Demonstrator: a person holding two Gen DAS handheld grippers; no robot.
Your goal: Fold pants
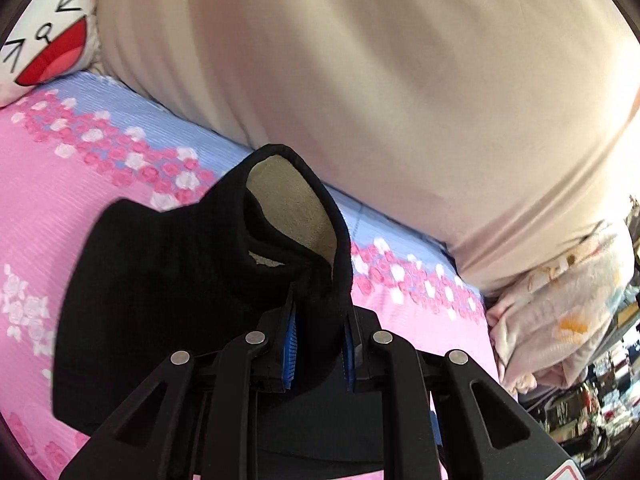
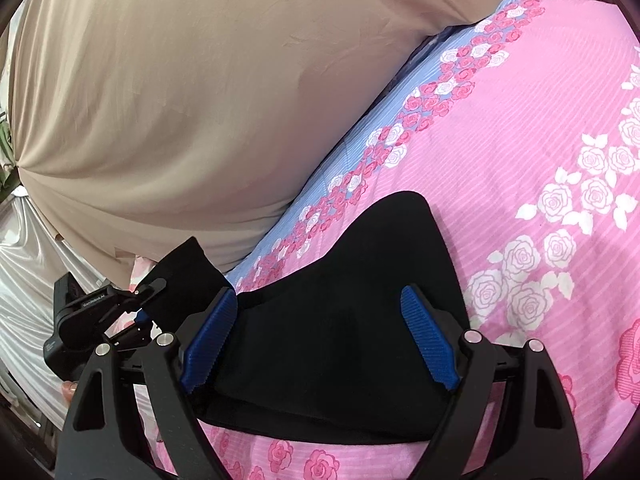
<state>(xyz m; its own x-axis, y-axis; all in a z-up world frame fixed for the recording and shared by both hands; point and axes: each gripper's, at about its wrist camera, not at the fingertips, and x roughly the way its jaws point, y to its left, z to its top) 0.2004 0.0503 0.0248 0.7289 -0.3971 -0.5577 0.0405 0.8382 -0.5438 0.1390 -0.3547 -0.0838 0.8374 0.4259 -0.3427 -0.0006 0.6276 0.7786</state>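
A bed carries everything, spread with a pink sheet (image 2: 520,128) printed with white and pink roses and edged by a pale blue band. On the sheet, at about six o'clock in the right wrist view, lie black pants (image 2: 340,300), part of them raised off the cloth at eight o'clock. A large beige pillow (image 2: 180,92) rests on the blue band from nine to twelve o'clock. In the left wrist view, a white cartoon-face cushion (image 1: 52,32) sits at ten o'clock, and a pale printed bundle of cloth (image 1: 560,300) at four o'clock.
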